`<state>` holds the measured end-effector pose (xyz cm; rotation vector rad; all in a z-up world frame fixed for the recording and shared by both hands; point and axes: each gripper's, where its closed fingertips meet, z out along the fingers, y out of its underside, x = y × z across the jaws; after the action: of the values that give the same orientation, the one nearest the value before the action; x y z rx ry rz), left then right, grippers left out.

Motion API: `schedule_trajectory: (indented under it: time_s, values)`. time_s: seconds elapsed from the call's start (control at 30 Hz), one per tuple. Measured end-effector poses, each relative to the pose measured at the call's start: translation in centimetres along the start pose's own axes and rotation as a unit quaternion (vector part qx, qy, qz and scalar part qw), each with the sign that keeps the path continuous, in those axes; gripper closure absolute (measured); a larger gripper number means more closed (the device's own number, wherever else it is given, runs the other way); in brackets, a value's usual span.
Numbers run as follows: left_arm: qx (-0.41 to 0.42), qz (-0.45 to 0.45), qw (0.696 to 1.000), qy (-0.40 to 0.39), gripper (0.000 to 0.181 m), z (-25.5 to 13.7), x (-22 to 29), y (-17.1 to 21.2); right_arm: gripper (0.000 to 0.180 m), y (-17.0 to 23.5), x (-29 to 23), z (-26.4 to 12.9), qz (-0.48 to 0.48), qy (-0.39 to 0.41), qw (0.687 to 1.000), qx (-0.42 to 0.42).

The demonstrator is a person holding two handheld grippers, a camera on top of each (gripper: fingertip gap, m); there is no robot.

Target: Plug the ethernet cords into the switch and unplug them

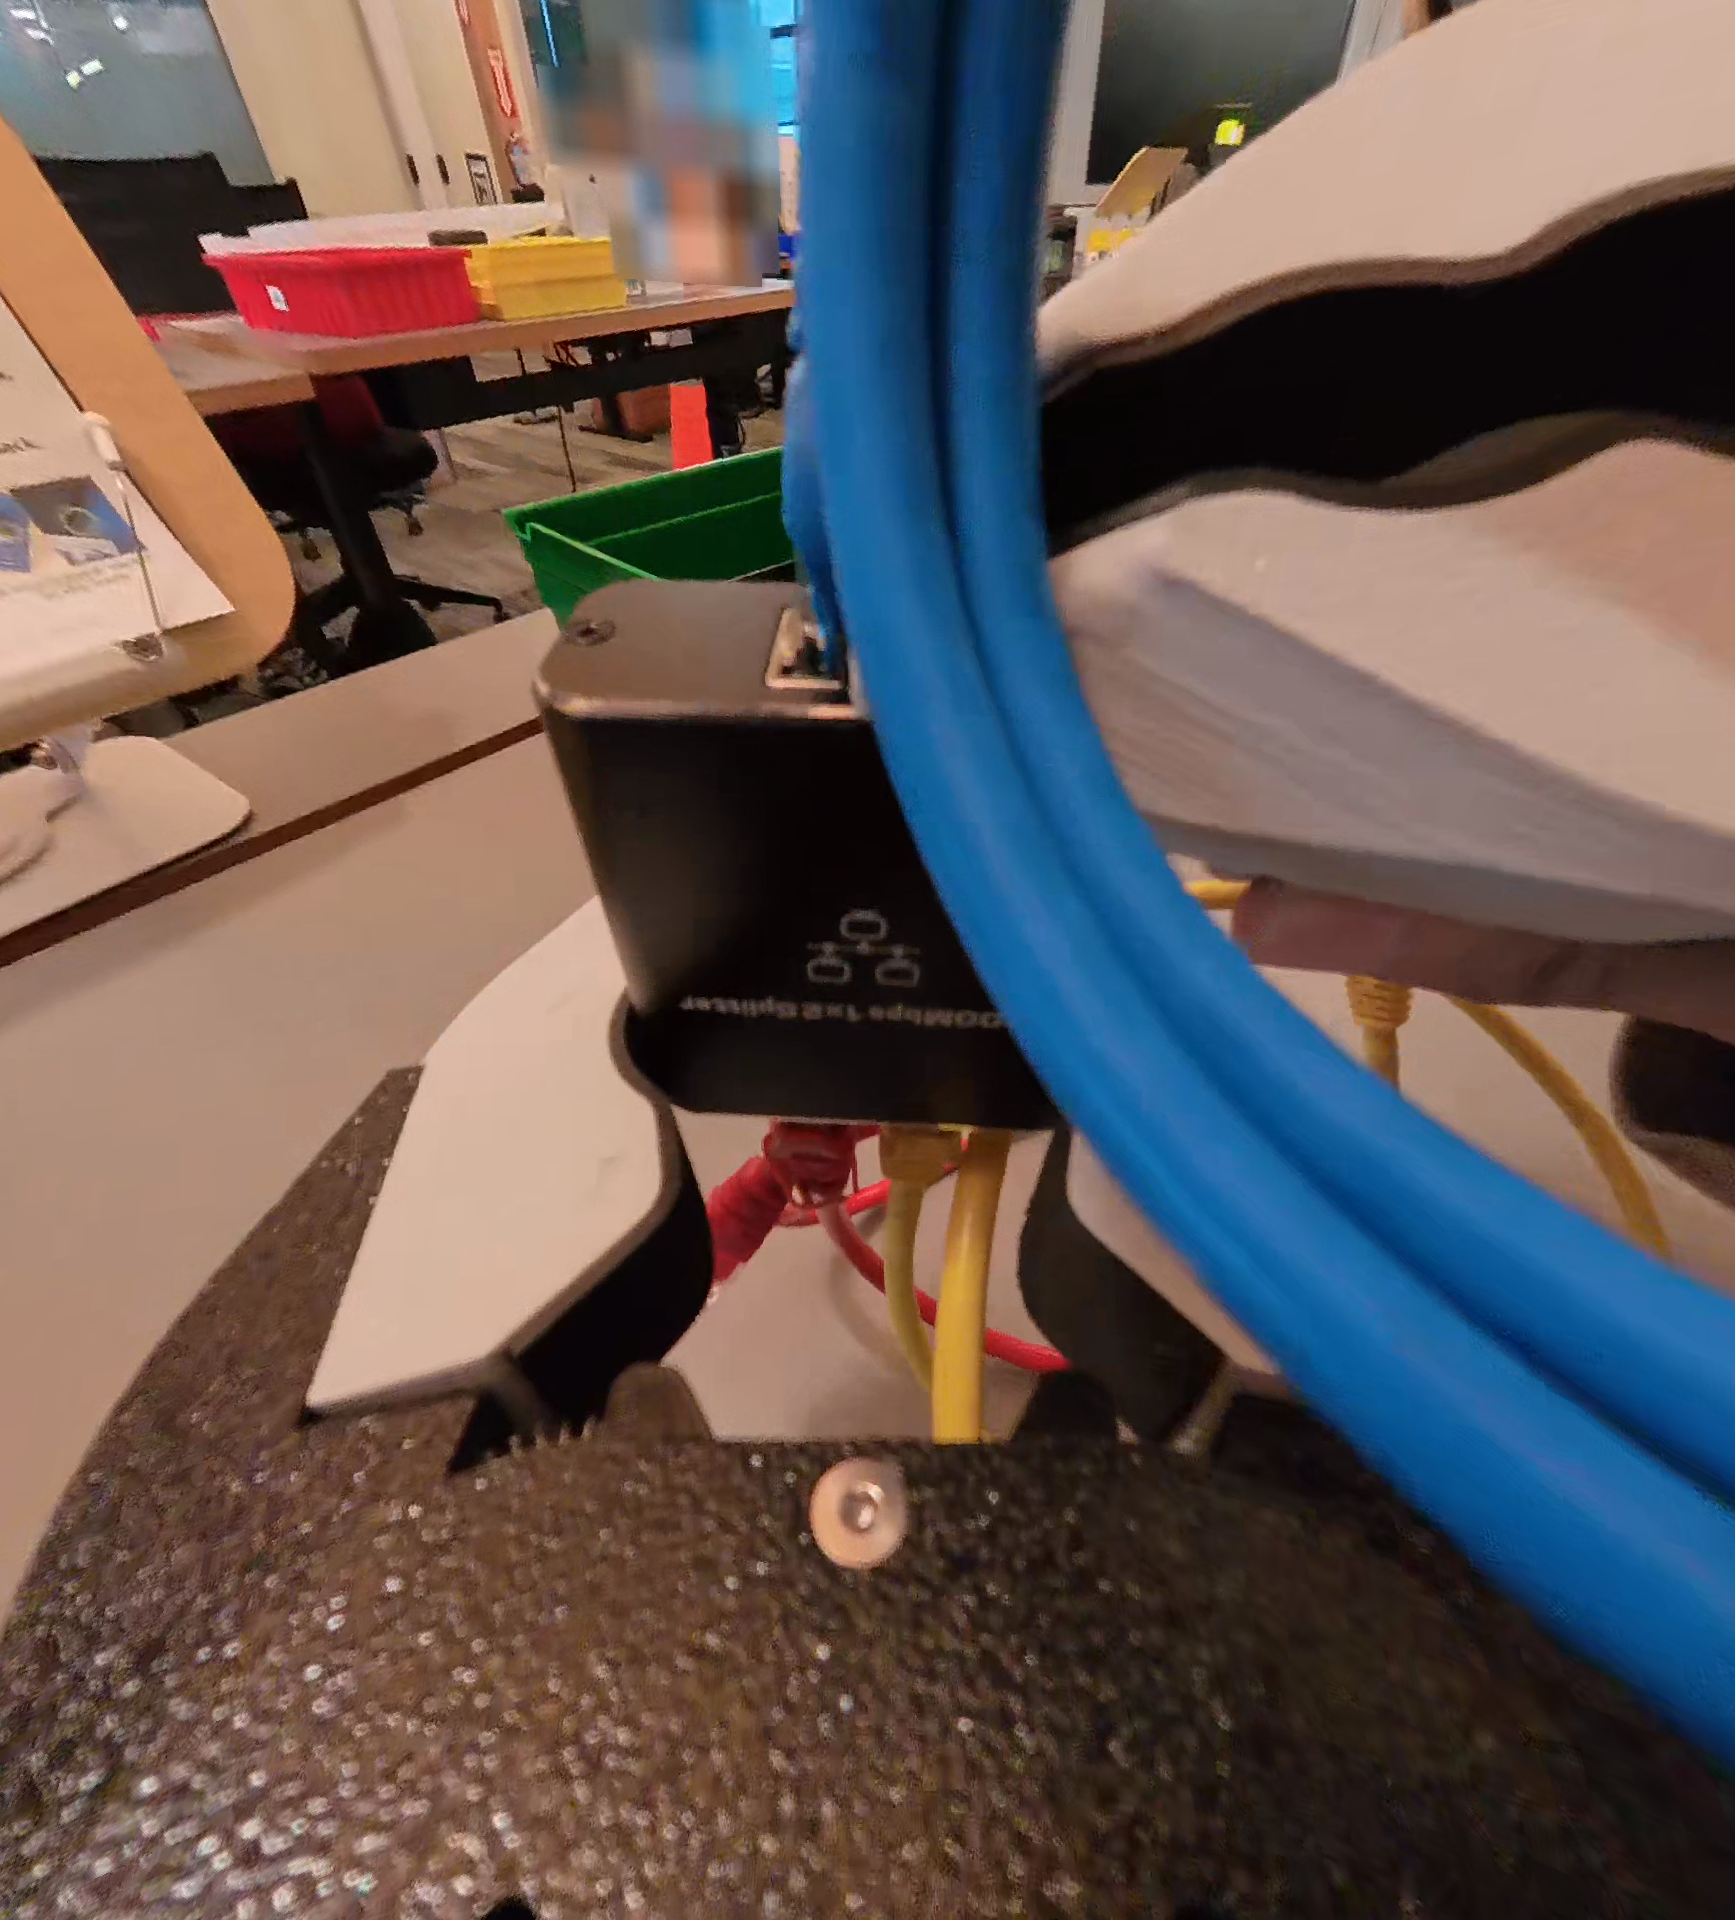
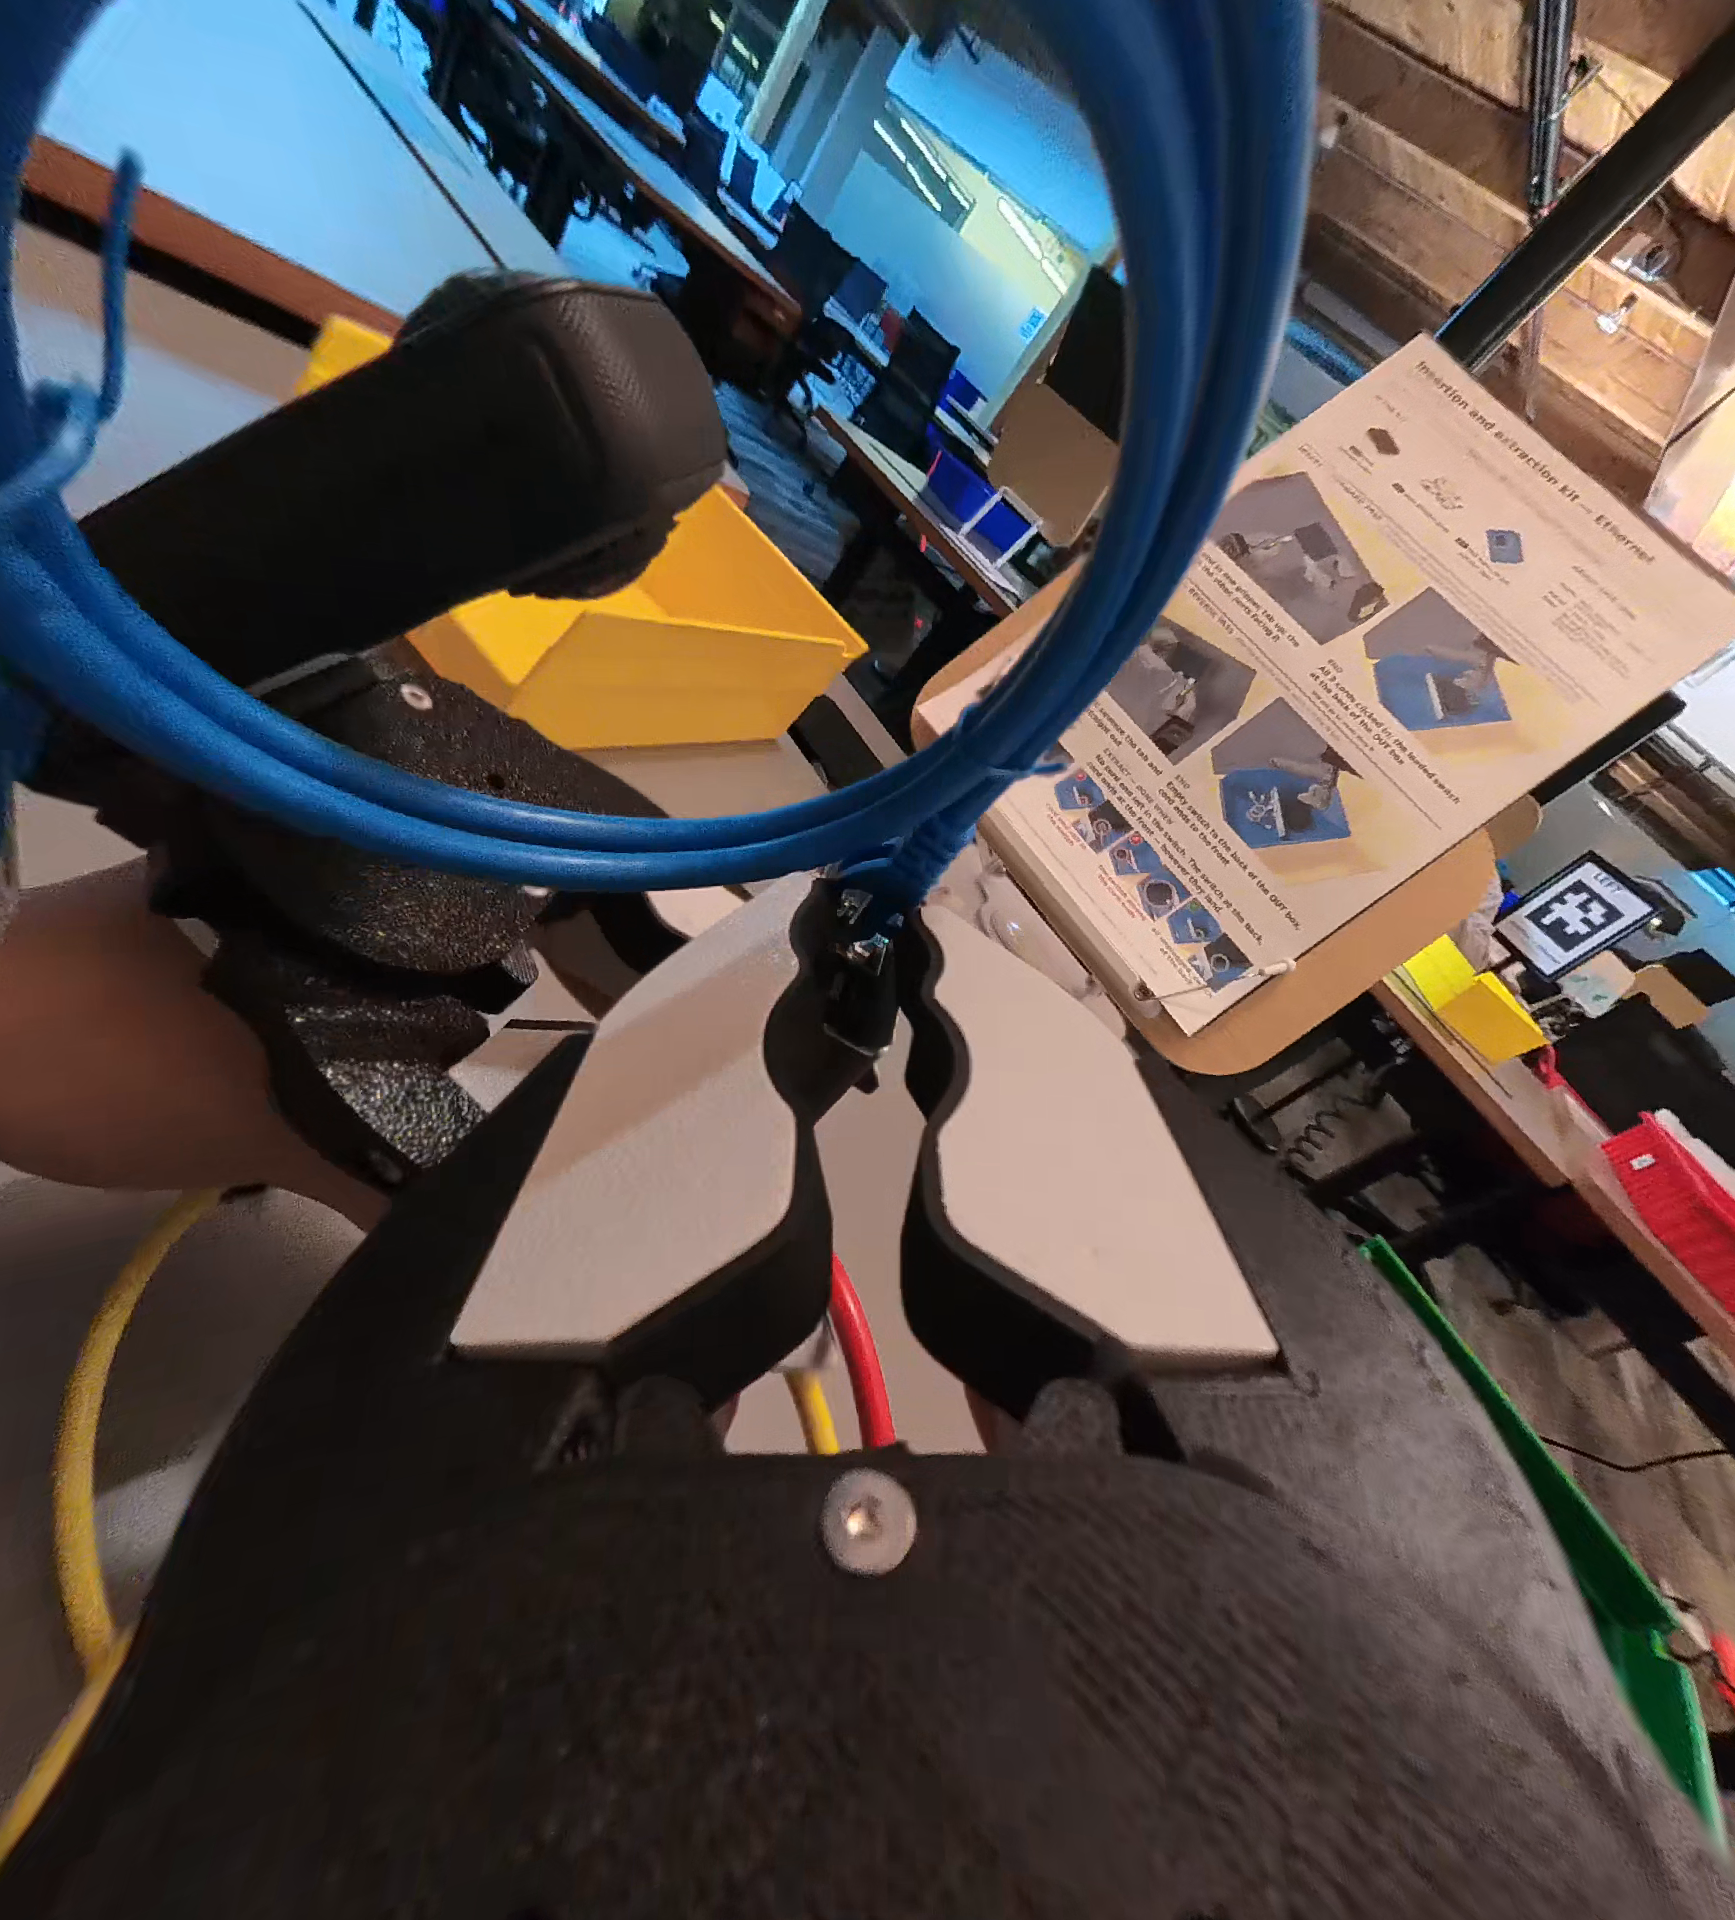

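My left gripper (image 1: 842, 1060) is shut on the black switch (image 1: 738, 831) and holds it upright above the grey table. A red cord (image 1: 790, 1174) and a yellow cord (image 1: 956, 1299) are plugged into its near end. My right gripper (image 2: 863, 966) is shut on the plug (image 2: 858, 987) of the coiled blue cord (image 2: 530, 831). In the left wrist view the right gripper (image 1: 1071, 457) reaches in from the upper right. There the blue plug (image 1: 813, 613) sits at the silver port (image 1: 790, 660) on the switch's far end. The blue coil (image 1: 1102, 935) hangs across the switch's right side.
A green bin (image 1: 655, 530) stands just behind the switch, and a yellow bin (image 2: 676, 644) lies beyond the left gripper's handle (image 2: 427, 468). An instruction sheet on a stand (image 1: 32, 499) is at the left. Another yellow plug (image 1: 1377, 1008) lies on the table (image 1: 219, 1039). The left gripper's tips are roughly 8 centimeters from the right gripper's.
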<state>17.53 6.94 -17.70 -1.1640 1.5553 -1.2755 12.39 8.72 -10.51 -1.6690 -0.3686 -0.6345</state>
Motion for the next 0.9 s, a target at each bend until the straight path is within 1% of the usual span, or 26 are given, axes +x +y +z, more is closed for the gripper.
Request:
schedule_trajectory:
  time_s: [0.03, 0.13, 0.2, 0.27, 0.33, 0.5, 0.53, 0.77, 0.8, 0.9]
  values:
    - [0.0, 0.004, 1.0, -0.004, 0.108, 0.1, -0.1, 0.1, 0.166, 0.1, -0.1, 0.0, -0.013, 0.002, 1.0, -0.005]
    - [-0.003, 0.022, 1.0, -0.017, 0.108, 0.1, -0.5, 0.1, 0.167, -0.1, -0.4, 0.0, -0.05, 0.01, 0.999, -0.018]
    - [0.001, 0.034, 0.999, -0.028, 0.108, 0.0, -0.7, -0.1, 0.167, -0.3, -0.5, -0.1, -0.036, 0.002, 0.999, -0.013]
    - [0.0, 0.042, 0.999, -0.033, 0.109, 0.0, -0.7, -0.2, 0.166, -0.3, -0.4, -0.3, -0.045, 0.001, 0.999, -0.02]
    - [-0.006, 0.033, 0.999, -0.022, 0.108, 0.2, -0.5, -0.1, 0.166, -0.3, -0.5, -0.3, -0.077, 0.008, 0.997, -0.027]
    - [-0.017, 0.027, 0.999, -0.01, 0.108, 0.2, -0.2, 0.2, 0.165, -0.2, -0.7, -0.3, -0.115, 0.011, 0.993, -0.04]
    - [-0.02, 0.028, 0.999, -0.008, 0.105, 0.1, -0.1, 0.2, 0.165, -0.3, -0.7, -0.4, -0.125, 0.011, 0.991, -0.038]
    - [-0.049, 0.041, 0.998, -0.002, 0.108, 0.1, 0.0, 0.6, 0.165, 0.0, -0.3, -0.6, -0.149, 0.004, 0.988, -0.037]
    - [-0.05, 0.044, 0.998, -0.008, 0.108, 0.0, -0.2, 0.7, 0.166, 0.1, -0.4, -0.6, -0.149, -0.001, 0.988, -0.036]
    - [-0.039, 0.076, 0.995, -0.049, 0.108, -0.4, -1.2, 0.4, 0.166, 0.1, -0.1, -0.5, -0.054, -0.031, 0.998, -0.006]
